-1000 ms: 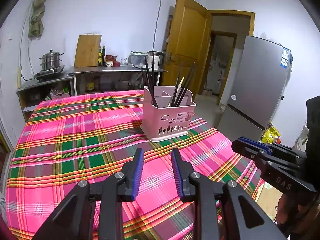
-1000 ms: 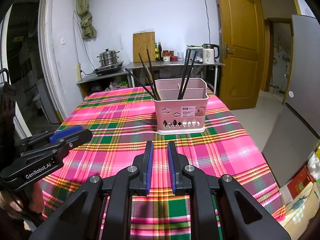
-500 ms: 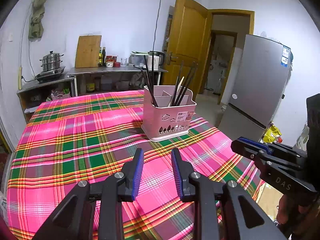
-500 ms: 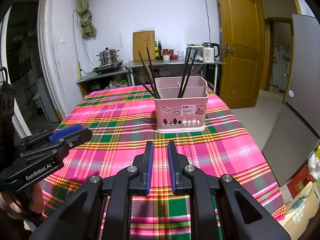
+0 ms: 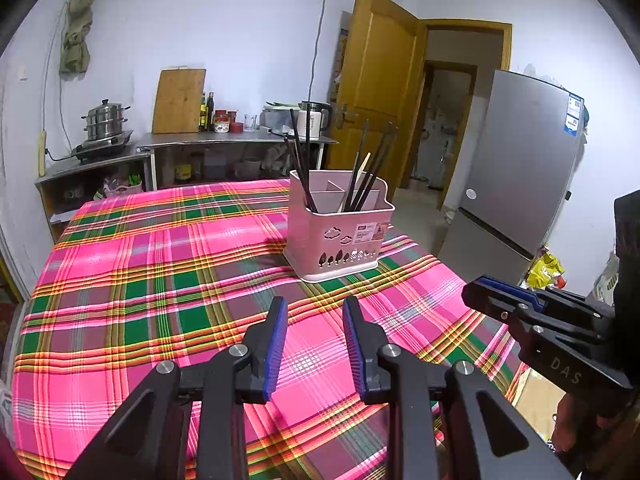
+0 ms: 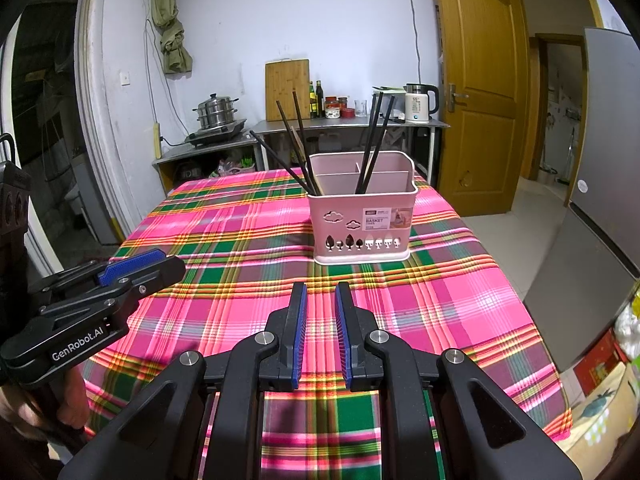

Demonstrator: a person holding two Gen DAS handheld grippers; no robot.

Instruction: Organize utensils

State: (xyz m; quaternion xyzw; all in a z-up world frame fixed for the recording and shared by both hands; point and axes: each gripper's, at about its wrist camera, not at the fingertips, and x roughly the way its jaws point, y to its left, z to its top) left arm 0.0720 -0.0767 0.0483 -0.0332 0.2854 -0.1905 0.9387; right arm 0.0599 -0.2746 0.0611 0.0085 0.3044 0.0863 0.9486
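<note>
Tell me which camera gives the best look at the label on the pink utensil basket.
The right wrist view: the pink utensil basket faces it nearly head-on, so the label reads "BASKET". The left wrist view sees the basket corner-on, leaving the label smaller, skewed and harder to read.

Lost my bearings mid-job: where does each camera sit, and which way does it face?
Left wrist: on the left gripper, looking down along its parted, empty fingers at the pink basket; right gripper shows at right.
Right wrist: on the right gripper, facing the basket squarely; left gripper shows at left.
Shared: basket, chopsticks, plaid tablecloth.
</note>
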